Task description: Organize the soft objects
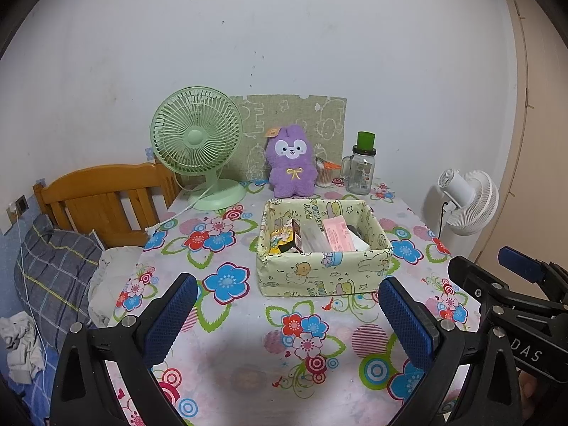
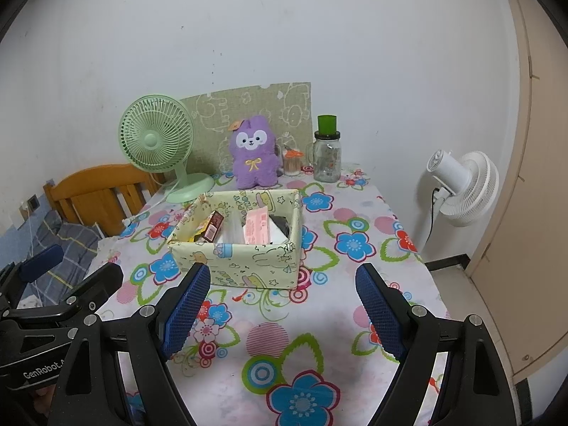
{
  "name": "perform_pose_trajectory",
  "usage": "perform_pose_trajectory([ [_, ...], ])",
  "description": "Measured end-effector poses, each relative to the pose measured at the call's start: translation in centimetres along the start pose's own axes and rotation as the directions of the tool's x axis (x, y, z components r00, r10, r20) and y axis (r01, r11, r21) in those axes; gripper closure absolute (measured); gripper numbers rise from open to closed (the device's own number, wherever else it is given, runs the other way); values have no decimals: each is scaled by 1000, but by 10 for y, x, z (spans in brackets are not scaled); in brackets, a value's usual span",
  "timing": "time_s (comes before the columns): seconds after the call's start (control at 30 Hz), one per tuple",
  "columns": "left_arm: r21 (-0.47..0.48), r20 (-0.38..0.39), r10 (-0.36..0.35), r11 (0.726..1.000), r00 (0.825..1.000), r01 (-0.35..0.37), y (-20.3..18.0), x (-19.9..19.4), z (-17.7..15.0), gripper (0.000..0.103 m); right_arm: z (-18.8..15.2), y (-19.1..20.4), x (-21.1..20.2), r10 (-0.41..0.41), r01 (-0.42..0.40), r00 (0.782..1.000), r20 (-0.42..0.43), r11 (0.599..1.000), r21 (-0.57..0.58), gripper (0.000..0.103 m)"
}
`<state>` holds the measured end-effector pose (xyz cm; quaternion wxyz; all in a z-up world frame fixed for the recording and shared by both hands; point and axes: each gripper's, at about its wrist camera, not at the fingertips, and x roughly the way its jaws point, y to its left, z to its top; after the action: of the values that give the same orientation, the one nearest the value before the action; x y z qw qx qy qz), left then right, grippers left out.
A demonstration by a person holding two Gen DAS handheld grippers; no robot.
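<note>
Both the left gripper and right gripper are being held released, nothing grasped. The purple plush is being left upright beyond the jaws, behind the fabric box; reaching past it is judged next.

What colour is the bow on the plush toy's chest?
Yellow. The bow on the purple plush toy shows best in the left wrist view.

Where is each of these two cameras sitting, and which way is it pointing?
Left wrist view: sits on the left hand-held gripper, looking forward across the flowered tablecloth at the yellow cartoon-print fabric box; the right hand-held gripper shows at its right edge.
Right wrist view: sits on the right hand-held gripper, facing the same way from further right; the left hand-held gripper shows at its left edge.
Both share the box, purple plush bunny and green desk fan.
</note>
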<state>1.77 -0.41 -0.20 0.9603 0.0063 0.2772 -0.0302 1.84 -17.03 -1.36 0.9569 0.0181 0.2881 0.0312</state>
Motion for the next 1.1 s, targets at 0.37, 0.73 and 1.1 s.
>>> perform_pose_trajectory([
  [0.37, -3, -3, 11, 1000, 1000, -11, 1, 2, -1, 0, 0, 3, 0, -10, 10, 1000, 8, 1000, -14, 17],
  [0.73, -6, -6, 11, 1000, 1000, -11, 1, 1, -2, 0, 0, 2, 1, 2, -1, 1000, 6, 1000, -9, 17],
  [1.1, -11, -8, 9, 1000, 1000, -9, 1, 1, -4, 0, 1, 2, 2, -1, 1, 1000, 3, 1000, -10, 17],
])
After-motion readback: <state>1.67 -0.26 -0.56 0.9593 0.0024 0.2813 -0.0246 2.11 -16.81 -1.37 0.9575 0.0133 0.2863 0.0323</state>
